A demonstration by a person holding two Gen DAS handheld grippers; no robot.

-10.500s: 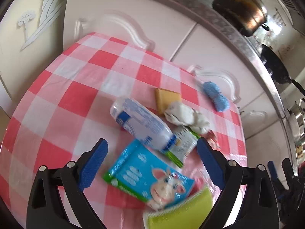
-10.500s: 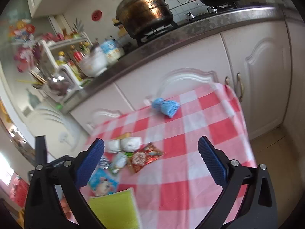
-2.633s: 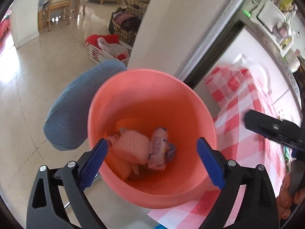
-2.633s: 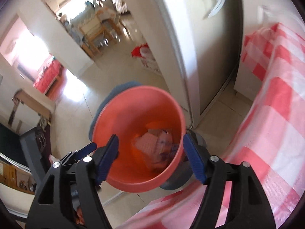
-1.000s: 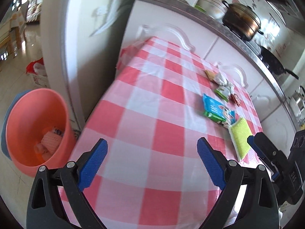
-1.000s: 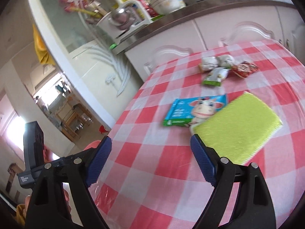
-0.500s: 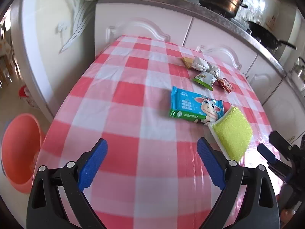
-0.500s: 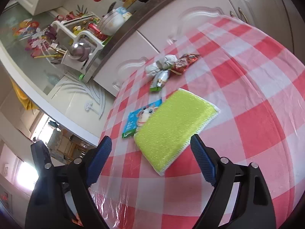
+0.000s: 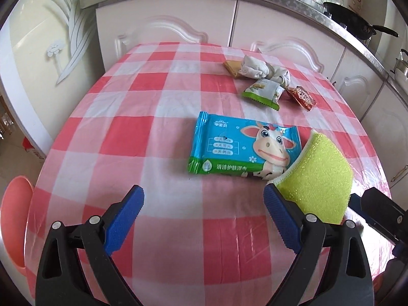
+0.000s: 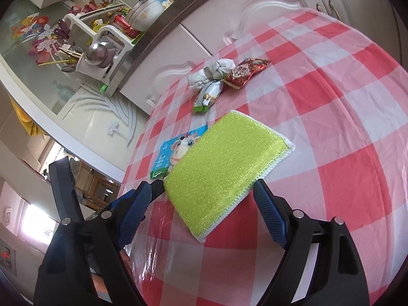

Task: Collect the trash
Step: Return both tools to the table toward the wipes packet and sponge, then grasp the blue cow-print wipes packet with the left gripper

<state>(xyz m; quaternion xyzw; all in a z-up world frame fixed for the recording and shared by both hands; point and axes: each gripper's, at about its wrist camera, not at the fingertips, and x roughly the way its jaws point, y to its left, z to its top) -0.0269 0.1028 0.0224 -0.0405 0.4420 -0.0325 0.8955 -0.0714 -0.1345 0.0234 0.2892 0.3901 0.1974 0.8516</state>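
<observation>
Both the left hand-held gripper (image 9: 201, 214) and right hand-held gripper (image 10: 201, 211) gape wide and empty above the counter (image 9: 163, 137), beside the orange bin (image 9: 14, 219), contents hidden, and a cow-printed blue wipes pack (image 9: 242, 148).

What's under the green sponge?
One end of the blue wet-wipes pack is tucked beneath the green sponge; elsewhere it rests on the checkered tablecloth. Anything else beneath is hidden.

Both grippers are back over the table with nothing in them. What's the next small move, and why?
Probably ease the right gripper forward and down over the yellow-green scrubbing sponge. Its jaws are open and the sponge's near corner already lies between them, nearer than the blue wet-wipes pack or the snack wrappers behind. The left gripper is open over bare tablecloth.
</observation>
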